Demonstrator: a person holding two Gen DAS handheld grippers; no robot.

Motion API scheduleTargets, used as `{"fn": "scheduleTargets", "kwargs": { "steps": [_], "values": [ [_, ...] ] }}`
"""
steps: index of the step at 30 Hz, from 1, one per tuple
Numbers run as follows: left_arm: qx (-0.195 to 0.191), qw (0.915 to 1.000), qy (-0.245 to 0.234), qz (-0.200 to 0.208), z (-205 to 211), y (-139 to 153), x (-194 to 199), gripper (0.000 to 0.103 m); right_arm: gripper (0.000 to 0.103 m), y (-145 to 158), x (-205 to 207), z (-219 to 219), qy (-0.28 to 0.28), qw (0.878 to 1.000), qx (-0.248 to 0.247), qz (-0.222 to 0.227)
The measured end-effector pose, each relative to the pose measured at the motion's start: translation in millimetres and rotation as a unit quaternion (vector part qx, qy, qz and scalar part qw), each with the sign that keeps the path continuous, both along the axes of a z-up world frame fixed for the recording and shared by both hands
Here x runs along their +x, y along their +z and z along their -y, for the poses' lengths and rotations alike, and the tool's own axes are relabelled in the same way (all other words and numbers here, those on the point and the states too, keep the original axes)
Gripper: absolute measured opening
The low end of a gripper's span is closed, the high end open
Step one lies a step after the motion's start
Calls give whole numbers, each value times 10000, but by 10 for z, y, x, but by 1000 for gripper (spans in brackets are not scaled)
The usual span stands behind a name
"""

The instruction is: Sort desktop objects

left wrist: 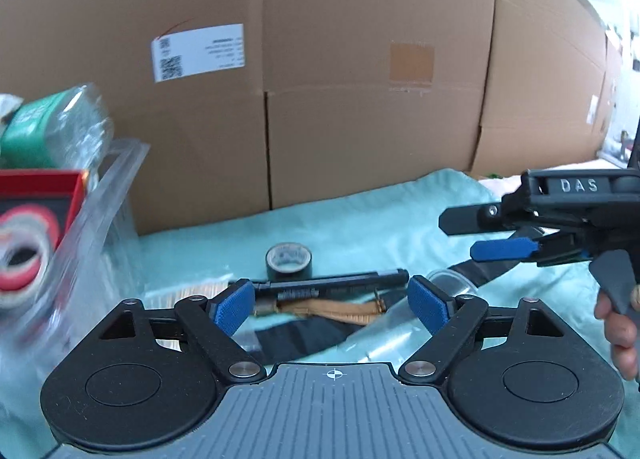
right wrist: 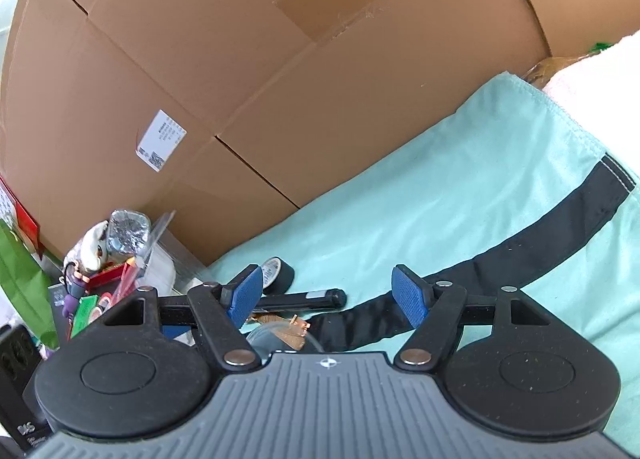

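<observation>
Mint cloth, one tape roll, one black pen, two spread tools.

Pale mint green is observed on the cloth, crossed by a black strap. Blue textured pads are fitted to black fingers. The tape is black, the pen black, the band tan. The boxes are plain brown; one label is white.
</observation>
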State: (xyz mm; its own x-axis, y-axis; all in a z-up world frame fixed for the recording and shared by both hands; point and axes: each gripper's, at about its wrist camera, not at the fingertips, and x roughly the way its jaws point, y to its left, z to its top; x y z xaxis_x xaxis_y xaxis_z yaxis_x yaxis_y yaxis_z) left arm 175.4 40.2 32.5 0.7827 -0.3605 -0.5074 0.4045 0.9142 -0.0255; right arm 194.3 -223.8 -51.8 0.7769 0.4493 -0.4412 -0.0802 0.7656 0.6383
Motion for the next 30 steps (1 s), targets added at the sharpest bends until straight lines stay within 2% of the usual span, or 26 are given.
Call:
{"fn": "scheduleTargets", "kwargs": {
  "steps": [4, 9, 11, 15, 22, 26, 30],
  "values": [
    [-12, 10000, -32, 41, 6, 4, -138, 95, 76, -4, 47, -24, 35, 10000, -46, -51],
    [-143, 9982, -581, -103, 176, -16, -299, 95, 76, 34, 16, -74, 107, 9999, -63, -67],
    [16, 9972, -745, -66, 308, -65, -391, 95, 76, 72, -16, -75, 157, 9998, -104, -52],
    [453, 9973, -491, 298, 382, -95, -585, 96, 76, 108, -134, -24, 178, 9997, -173, -8],
    [108, 9998, -105, -165, 230, -146, -503, 97, 68, 162, -277, -88, 474, 9986, -219, 107],
    [103, 9998, -157, -75, 314, -145, -529, 97, 65, 206, -300, -231, 650, 9961, -555, 217],
    [161, 9997, -183, -83, 415, -174, -513, 97, 62, 214, -292, -306, 774, 9949, -605, 246]
  ]
}}
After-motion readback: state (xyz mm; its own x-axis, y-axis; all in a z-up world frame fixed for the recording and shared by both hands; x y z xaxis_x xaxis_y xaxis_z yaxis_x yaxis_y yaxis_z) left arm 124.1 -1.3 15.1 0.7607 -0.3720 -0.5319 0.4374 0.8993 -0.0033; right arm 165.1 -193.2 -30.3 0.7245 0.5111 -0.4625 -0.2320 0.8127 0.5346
